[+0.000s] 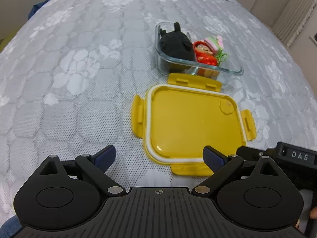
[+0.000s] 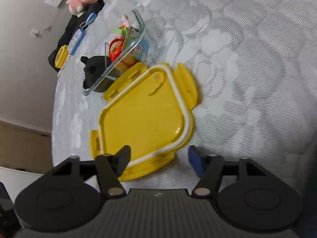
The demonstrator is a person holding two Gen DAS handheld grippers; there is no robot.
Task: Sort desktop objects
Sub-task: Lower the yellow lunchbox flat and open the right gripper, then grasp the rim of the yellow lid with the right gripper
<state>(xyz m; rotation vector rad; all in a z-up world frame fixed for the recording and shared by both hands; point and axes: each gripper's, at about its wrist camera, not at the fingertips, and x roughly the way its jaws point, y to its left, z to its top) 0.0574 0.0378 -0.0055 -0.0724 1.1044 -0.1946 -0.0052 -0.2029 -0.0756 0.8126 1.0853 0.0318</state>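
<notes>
Both grippers hang low over the yellow lid [image 1: 190, 123], which lies inner side up at centre frame. Left gripper [image 1: 159, 157] is spread wide, gripping nothing; right gripper [image 2: 159, 159] stands released too, its fingers straddling the lid's near corner without pinching. Just beyond, touching the lid's far flap, sits the glass container [image 1: 233, 70] holding a black plush [image 1: 176, 45] and a red figure [image 1: 204, 52]. Best play, I'd say: pinch the lid by its edge, lift level, seat it squarely. Grey quilted bedding [image 1: 79, 79] underneath, pale wall [image 2: 23, 69] at left.
</notes>
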